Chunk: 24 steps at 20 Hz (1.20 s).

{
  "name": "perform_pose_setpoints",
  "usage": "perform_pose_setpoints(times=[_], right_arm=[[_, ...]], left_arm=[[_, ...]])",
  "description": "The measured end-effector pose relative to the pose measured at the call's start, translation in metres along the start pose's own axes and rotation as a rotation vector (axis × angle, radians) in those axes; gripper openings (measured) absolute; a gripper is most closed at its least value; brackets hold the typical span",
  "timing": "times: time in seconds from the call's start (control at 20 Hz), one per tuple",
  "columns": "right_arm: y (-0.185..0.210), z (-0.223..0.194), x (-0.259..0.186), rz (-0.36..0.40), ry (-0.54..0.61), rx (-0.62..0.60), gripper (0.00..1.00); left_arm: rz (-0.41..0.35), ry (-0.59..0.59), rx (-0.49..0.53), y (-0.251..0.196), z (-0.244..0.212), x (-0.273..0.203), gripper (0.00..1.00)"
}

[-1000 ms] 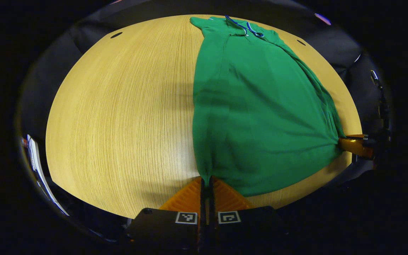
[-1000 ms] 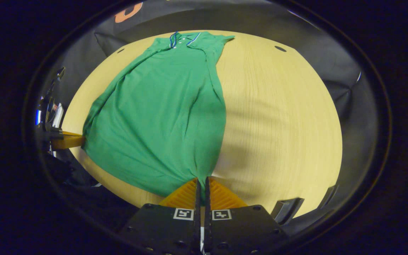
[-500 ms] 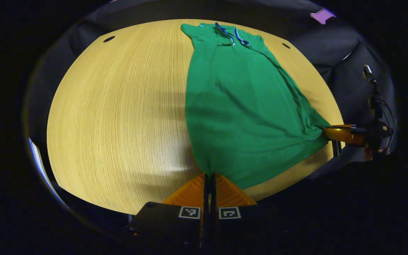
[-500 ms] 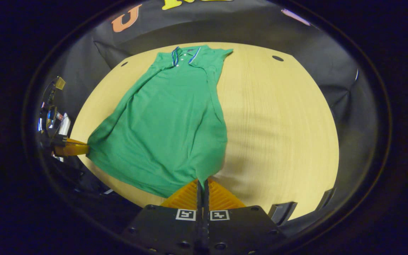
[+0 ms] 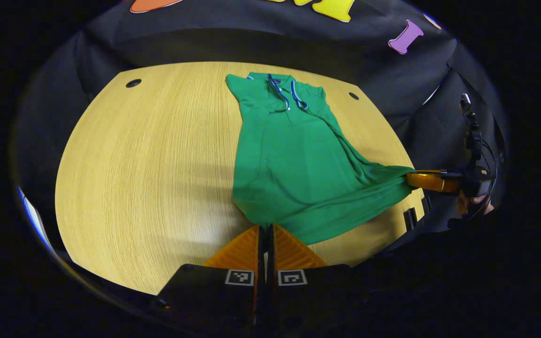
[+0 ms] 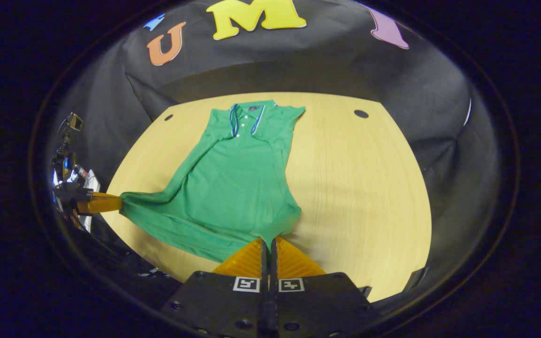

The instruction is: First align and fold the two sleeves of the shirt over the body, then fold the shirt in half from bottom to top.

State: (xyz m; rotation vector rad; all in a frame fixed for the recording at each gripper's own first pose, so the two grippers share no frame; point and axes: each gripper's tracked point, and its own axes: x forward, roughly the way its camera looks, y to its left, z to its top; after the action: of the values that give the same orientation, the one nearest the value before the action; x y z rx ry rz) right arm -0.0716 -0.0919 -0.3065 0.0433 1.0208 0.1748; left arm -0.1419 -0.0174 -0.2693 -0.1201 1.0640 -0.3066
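A green polo shirt with a blue-trimmed collar lies lengthwise on the wooden table, collar at the far end, sleeves folded in over the body. My left gripper is shut on one bottom hem corner. My right gripper is shut on the other corner. The hem hangs lifted and stretched between them above the table's near edge. Each gripper shows in the other's view: the right gripper at the right, the left gripper at the left.
The table has bare wood on both sides of the shirt and small round holes near its far corners. A hand holds the far gripper. Black cloth wall rises behind the table.
Both grippers have risen and drawn back, lifting the hem off the table. The shirt looks smaller and farther away, and more of the back wall shows.
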Motion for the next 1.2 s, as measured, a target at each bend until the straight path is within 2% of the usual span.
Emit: perform_pose_setpoints(times=[0.45,0.75,1.0,1.05,1.2], right_arm=[[-0.009,0.109,-0.015,-0.036,-0.197,0.034,0.0],[-0.011,0.164,-0.013,-0.038,-0.279,0.074,0.0],[-0.009,0.211,-0.008,-0.035,-0.336,0.056,0.0],[-0.009,0.222,-0.005,-0.033,-0.348,0.057,0.02],[-0.007,0.254,0.005,-0.029,-0.378,0.046,0.0]], left_arm=[[0.044,-0.23,0.094,0.006,0.11,-0.011,0.06],[0.083,-0.327,0.122,0.01,0.168,-0.009,0.06],[0.099,-0.402,0.067,0.017,0.216,-0.001,0.05],[0.101,-0.415,0.063,0.019,0.225,0.001,0.05],[0.112,-0.45,0.057,0.024,0.254,0.012,0.06]])
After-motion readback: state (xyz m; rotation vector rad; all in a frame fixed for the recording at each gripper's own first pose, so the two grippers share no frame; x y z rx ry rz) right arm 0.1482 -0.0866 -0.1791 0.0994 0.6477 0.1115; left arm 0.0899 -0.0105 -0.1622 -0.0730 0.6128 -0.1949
